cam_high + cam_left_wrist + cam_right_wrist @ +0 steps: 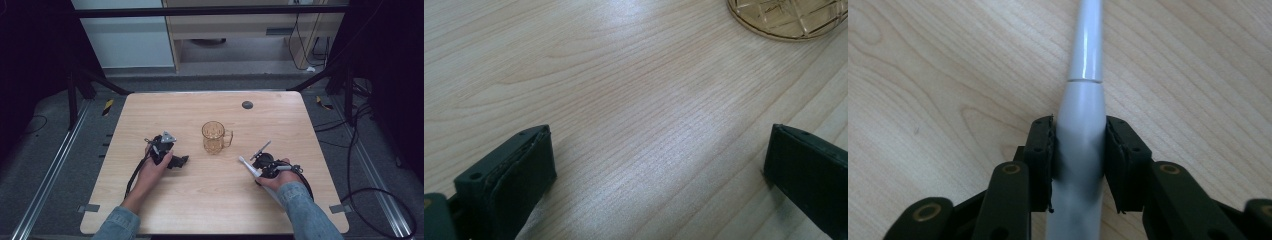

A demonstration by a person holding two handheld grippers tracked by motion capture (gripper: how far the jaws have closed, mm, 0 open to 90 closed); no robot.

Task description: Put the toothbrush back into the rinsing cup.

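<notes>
An amber glass mug (215,137) with a handle on its right stands upright near the table's middle; its base rim (789,17) appears at the top right of the left gripper view. My left gripper (180,161) lies on the wood to the mug's left, jaws wide open (659,145) with bare table between them. To the mug's lower right, my right gripper (256,169) is shut on a slim white-grey handle, like a toothbrush body (1087,50). The handle lies flat on the table and its narrow end (244,162) points up-left past the jaws.
The light wooden table (200,200) has a small dark round spot (247,105) near its far edge. Black frame posts and cables stand on the floor around the table. A cabinet sits beyond the far edge.
</notes>
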